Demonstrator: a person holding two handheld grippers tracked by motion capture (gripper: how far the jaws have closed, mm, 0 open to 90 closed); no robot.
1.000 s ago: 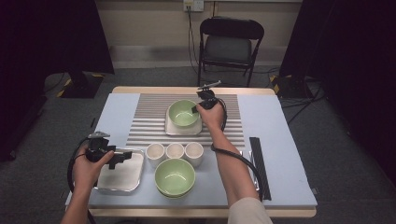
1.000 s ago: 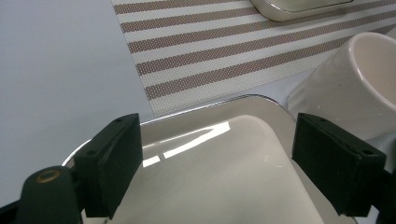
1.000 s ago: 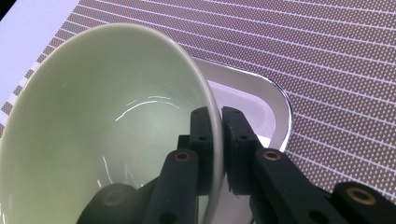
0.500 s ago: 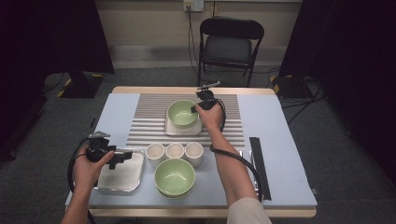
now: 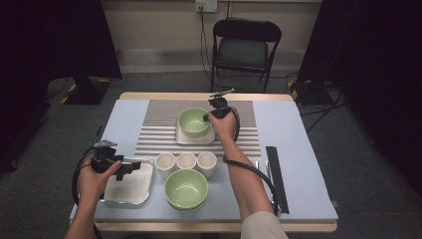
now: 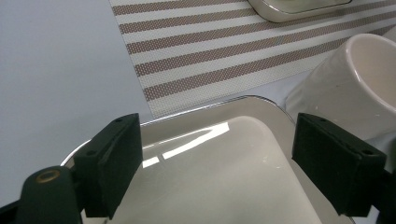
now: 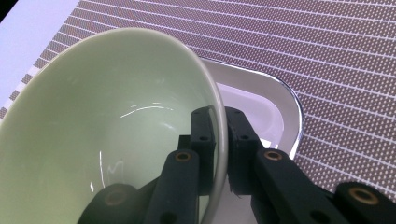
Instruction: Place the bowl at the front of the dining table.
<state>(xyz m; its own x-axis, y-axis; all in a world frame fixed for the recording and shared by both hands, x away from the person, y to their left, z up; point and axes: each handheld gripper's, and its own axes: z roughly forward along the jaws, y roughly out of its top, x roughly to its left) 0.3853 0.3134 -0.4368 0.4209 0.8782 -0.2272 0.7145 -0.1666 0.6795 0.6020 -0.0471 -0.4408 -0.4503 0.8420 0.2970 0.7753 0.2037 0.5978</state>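
A pale green bowl [image 5: 193, 121] sits in a white square tray [image 5: 185, 138] on the striped mat [image 5: 154, 129]. My right gripper [image 5: 206, 118] is shut on the bowl's right rim. In the right gripper view one jaw is inside the bowl [image 7: 102, 126] and one outside, with the rim pinched at my right gripper [image 7: 220, 140] above the tray [image 7: 275, 107]. My left gripper [image 5: 132, 168] stands open over the shiny metal tray [image 5: 127, 191] at the front left. In the left gripper view, my left gripper [image 6: 217, 163] has nothing between its jaws, just the tray [image 6: 210, 186] below.
Three cream cups [image 5: 186, 160] stand in a row in front of the mat, the nearest cup [image 6: 359, 79] beside the metal tray. A second green bowl [image 5: 186, 188] sits at the front middle. A black strip [image 5: 276, 177] lies at the right. A folding chair [image 5: 246, 47] stands beyond the table.
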